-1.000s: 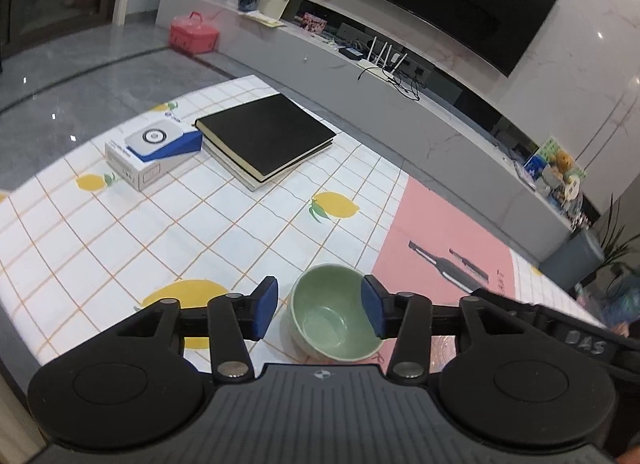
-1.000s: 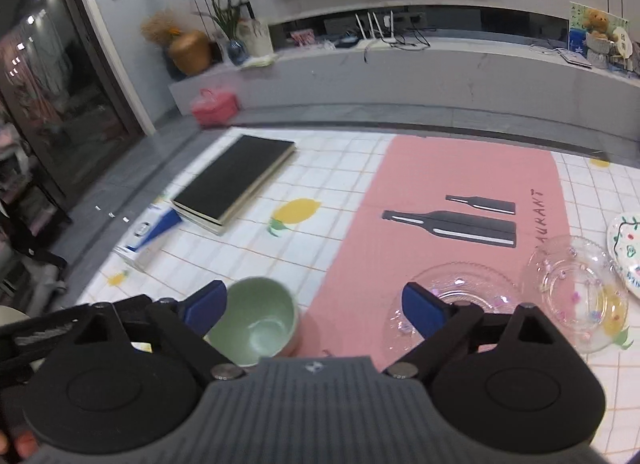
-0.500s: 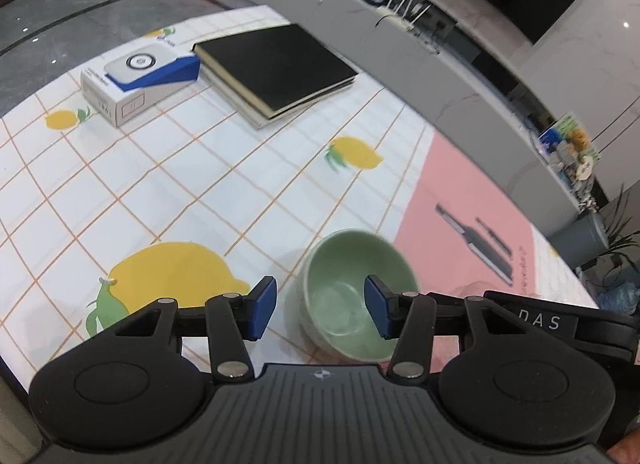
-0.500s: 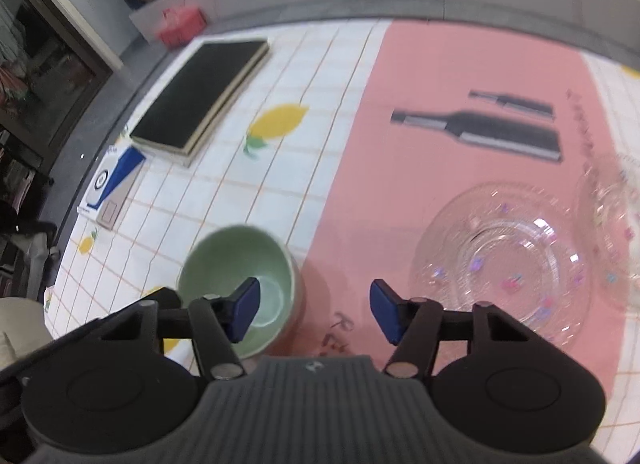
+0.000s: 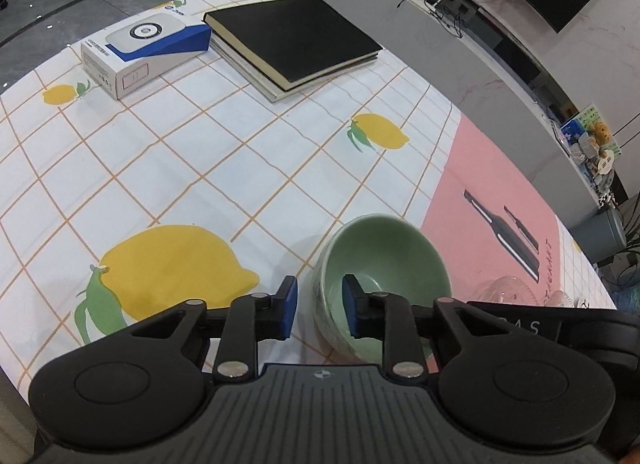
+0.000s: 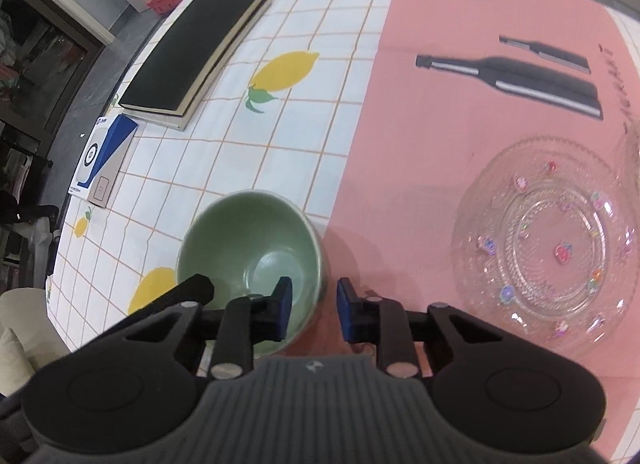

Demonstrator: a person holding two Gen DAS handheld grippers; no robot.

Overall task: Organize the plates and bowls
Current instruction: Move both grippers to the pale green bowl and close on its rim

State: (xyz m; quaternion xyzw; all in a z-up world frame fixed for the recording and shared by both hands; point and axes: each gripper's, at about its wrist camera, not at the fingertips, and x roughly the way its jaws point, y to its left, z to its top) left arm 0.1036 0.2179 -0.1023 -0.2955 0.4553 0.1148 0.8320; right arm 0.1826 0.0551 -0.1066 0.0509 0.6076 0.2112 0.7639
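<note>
A green ceramic bowl [image 5: 384,264] stands upright on the tablecloth, seen also in the right wrist view [image 6: 256,240]. My left gripper [image 5: 318,306] straddles the bowl's left rim, one finger outside, one inside; the jaws are narrowed with a gap on each side of the rim. My right gripper [image 6: 312,306] straddles the bowl's right rim the same way. A clear glass plate [image 6: 548,240] with small coloured flowers lies to the right on the pink mat, and faintly in the left wrist view [image 5: 504,290].
A stack of black books [image 5: 296,42] and a blue and white box [image 5: 144,50] lie at the table's far left. A second glass dish [image 6: 632,152] shows at the right edge. The table edge runs along the far side.
Both grippers have dropped toward the green bowl and narrowed their jaws. The left now brackets its left rim and the right its right rim. The bowl has stayed in place.
</note>
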